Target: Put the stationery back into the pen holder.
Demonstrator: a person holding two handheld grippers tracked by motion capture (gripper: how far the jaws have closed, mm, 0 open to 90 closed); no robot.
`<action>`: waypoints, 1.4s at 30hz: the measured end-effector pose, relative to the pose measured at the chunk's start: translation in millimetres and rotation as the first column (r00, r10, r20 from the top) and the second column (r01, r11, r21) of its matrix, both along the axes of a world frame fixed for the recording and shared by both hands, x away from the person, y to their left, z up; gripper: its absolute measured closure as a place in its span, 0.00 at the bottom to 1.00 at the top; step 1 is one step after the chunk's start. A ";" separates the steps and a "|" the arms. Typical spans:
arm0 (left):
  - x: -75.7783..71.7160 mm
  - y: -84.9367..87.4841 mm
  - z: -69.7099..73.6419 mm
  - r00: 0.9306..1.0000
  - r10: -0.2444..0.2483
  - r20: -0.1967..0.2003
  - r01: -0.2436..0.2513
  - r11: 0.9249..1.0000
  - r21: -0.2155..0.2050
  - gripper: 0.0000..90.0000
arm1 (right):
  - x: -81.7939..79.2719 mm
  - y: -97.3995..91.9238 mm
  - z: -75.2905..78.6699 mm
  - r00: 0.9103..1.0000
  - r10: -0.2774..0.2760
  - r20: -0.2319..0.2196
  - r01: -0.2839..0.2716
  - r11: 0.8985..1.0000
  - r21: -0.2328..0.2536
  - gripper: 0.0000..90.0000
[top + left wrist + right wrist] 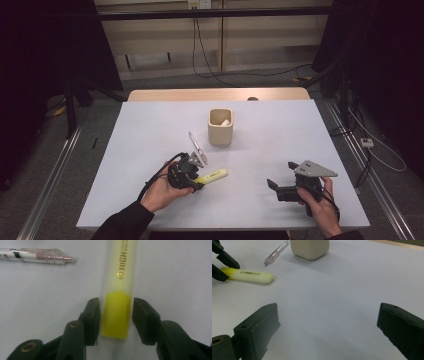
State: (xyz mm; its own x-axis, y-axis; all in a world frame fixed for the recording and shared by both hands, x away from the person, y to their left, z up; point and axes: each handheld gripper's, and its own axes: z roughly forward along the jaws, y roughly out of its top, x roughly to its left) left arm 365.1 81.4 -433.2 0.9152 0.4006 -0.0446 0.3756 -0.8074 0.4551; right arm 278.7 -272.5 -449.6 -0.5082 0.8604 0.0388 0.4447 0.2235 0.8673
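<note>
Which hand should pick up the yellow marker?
The left gripper: its fingers already sit on both sides of the yellow highlighter, not quite closed. The right gripper is open, away from it on bare table.

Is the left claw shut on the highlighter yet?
Not quite: the left claw straddles the highlighter, left jaw touching, a sliver of gap at the right jaw.
</note>
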 end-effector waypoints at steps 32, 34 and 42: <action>3.0 4.9 5.9 0.999 0.013 -0.041 -0.015 0.998 -0.053 0.75 | -2.2 8.3 0.6 1.000 0.031 0.003 -0.031 0.999 -0.012 0.04; 2.8 4.9 6.2 0.998 0.012 -0.053 -0.017 0.997 -0.082 0.75 | -2.2 10.1 0.5 0.999 0.035 0.002 -0.035 0.999 -0.015 0.04; -2.1 0.0 8.1 0.997 -0.012 -0.074 0.003 0.993 -0.117 0.75 | 1.6 20.9 -2.2 0.998 0.061 -0.003 -0.061 0.998 -0.029 0.04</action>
